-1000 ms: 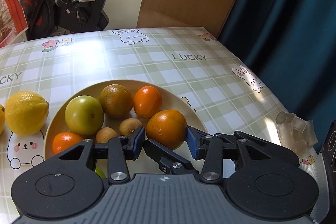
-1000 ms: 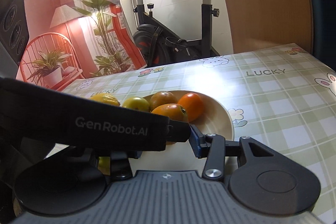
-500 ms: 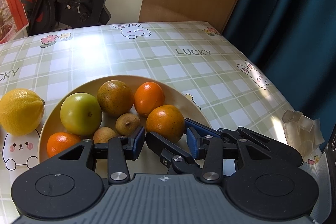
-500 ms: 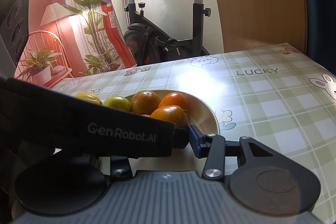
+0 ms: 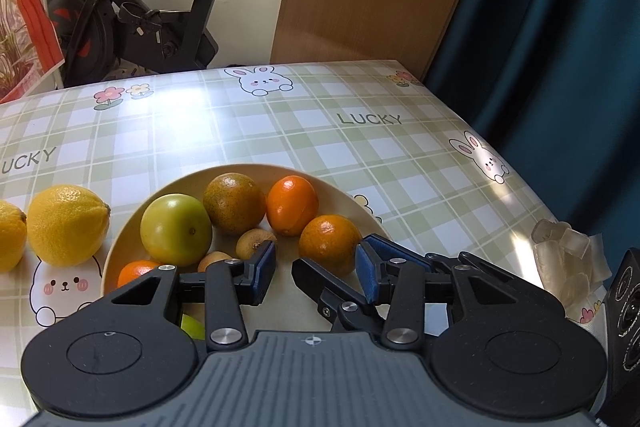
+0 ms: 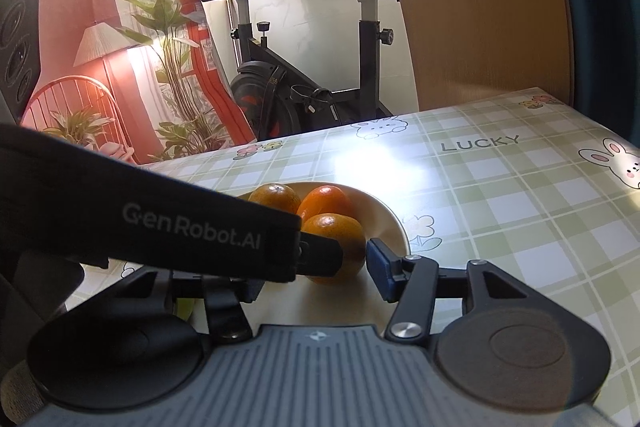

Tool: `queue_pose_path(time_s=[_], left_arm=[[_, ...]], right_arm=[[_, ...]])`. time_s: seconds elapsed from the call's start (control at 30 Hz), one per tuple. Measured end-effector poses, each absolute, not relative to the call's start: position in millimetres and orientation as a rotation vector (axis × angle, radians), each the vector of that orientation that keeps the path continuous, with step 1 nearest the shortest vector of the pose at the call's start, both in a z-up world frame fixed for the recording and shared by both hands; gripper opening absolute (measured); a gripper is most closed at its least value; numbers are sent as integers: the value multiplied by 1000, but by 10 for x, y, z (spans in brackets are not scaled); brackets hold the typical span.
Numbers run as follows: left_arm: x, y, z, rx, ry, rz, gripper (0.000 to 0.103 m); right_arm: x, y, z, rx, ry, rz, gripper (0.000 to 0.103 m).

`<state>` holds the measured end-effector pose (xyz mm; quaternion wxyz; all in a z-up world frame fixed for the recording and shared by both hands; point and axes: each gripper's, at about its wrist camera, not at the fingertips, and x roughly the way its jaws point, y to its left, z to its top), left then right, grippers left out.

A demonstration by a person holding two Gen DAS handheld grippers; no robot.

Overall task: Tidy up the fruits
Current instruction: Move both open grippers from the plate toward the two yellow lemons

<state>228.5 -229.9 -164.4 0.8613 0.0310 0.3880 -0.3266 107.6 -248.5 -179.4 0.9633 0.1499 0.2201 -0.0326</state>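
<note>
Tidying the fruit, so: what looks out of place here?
Two lemons lie on the tablecloth left of the plate, apart from the fruit in it. Crumpled clear plastic sits near the table's right edge.

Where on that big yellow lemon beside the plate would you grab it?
Around its fat middle, coming from above. The lemon lies on its side on the tablecloth, its pointed tip toward the plate, so closing across the short width, not tip to tip, looks likeliest to hold.
</note>
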Motion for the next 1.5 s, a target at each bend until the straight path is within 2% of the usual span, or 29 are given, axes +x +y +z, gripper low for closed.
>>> queue_pose_path(time_s=[0.33, 0.9, 1.33, 1.5], left_arm=[[2266, -1884, -1355, 12, 758, -640, 46], [2439, -477, -1023, -113, 667, -450, 46], [2604, -155, -905, -93, 626, -433, 46], [2675, -202, -1018, -87, 646, -464, 46]], right_arm=[[1006, -2524, -1782, 314, 402, -76, 55], [876, -2436, -1662, 328, 415, -51, 52], [1342, -1961, -1306, 249, 436, 109, 53], [1681, -1728, -1234, 170, 488, 186, 58]])
